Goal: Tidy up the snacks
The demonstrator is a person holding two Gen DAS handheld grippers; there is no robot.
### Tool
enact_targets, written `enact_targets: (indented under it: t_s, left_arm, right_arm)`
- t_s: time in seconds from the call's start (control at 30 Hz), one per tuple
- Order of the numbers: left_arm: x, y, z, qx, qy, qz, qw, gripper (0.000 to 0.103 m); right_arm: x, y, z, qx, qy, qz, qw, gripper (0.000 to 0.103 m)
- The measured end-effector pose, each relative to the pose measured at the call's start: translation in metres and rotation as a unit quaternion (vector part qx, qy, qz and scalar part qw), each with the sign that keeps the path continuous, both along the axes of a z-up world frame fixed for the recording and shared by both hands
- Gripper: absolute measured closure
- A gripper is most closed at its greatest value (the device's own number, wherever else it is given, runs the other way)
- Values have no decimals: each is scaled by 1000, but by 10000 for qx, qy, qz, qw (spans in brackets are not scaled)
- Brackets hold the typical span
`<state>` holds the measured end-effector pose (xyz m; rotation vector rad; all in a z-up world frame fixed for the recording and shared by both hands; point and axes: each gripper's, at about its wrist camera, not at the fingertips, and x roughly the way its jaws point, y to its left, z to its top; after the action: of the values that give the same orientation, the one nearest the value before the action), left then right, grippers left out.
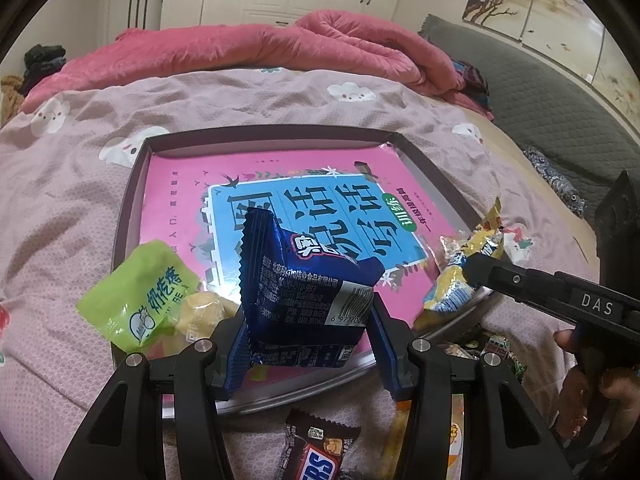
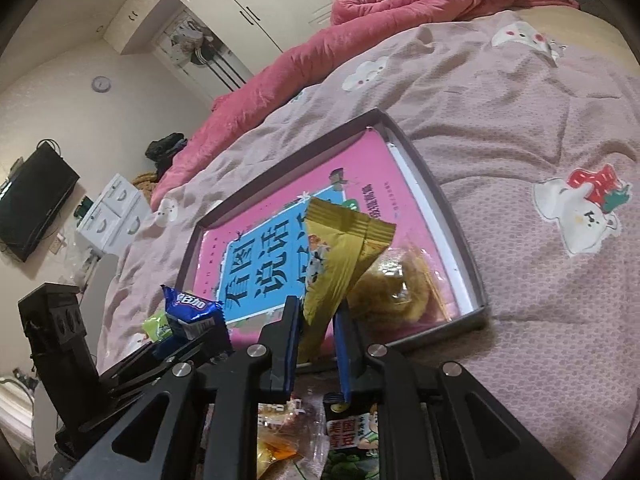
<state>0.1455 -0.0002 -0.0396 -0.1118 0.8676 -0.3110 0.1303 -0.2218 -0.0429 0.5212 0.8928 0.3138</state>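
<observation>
My left gripper [image 1: 308, 344] is shut on a blue snack packet [image 1: 304, 292], held upright over the near edge of a grey tray [image 1: 124, 208] lined with a pink book. A green packet [image 1: 140, 292] lies over the tray's near left corner. From the right, my right gripper [image 1: 472, 266] reaches in, shut on a yellow packet [image 1: 460, 280] at the tray's near right edge. In the right wrist view, that gripper [image 2: 318, 332] pinches the yellow packet [image 2: 344, 252] by its lower corner above the tray [image 2: 448, 220]. The left gripper [image 2: 188, 340] with the blue packet [image 2: 192, 312] shows at the left.
The tray lies on a pink bedsheet. Loose snacks lie on the sheet in front of it: a Snickers bar [image 1: 316, 452], a green pea packet [image 2: 352, 436] and an orange packet [image 2: 280, 432]. A rumpled pink quilt [image 1: 280, 48] lies behind. A person's hand [image 1: 592, 392] grips the right handle.
</observation>
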Motion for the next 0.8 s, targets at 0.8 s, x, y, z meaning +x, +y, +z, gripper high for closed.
enact_targets:
  t_s: [0.8]
  left_arm:
    - [0, 5, 1, -97, 67, 53, 9999, 49]
  right_arm:
    - [-5, -4, 6, -531, -100, -129, 9985, 73]
